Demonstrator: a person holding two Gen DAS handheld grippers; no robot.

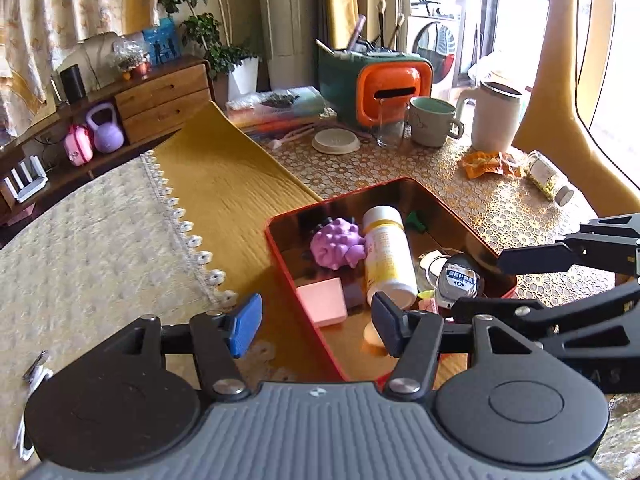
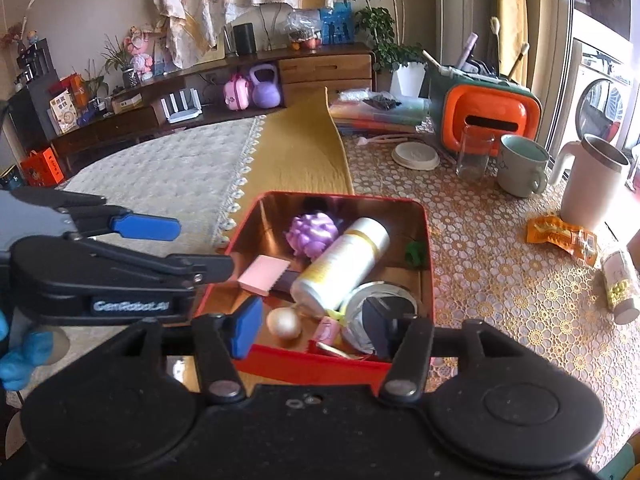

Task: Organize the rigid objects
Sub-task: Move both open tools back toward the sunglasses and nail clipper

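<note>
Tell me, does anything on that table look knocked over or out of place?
Yes. A small jar lies tipped on its side on the tablecloth, right of the red tin, beside a crumpled orange snack wrapper. Nothing looks spilled.

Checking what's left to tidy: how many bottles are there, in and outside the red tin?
2: a white-and-yellow bottle lies inside the red tin; a clear bottle of yellow beads lies on the tablecloth right of it. More may be hidden under clutter.

Red tin (image 2: pixel 428 240) (coppery inside), purple knobbly toy (image 2: pixel 312 232); white-yellow bottle (image 2: pixel 344 264), pink block (image 2: pixel 262 274)
</note>
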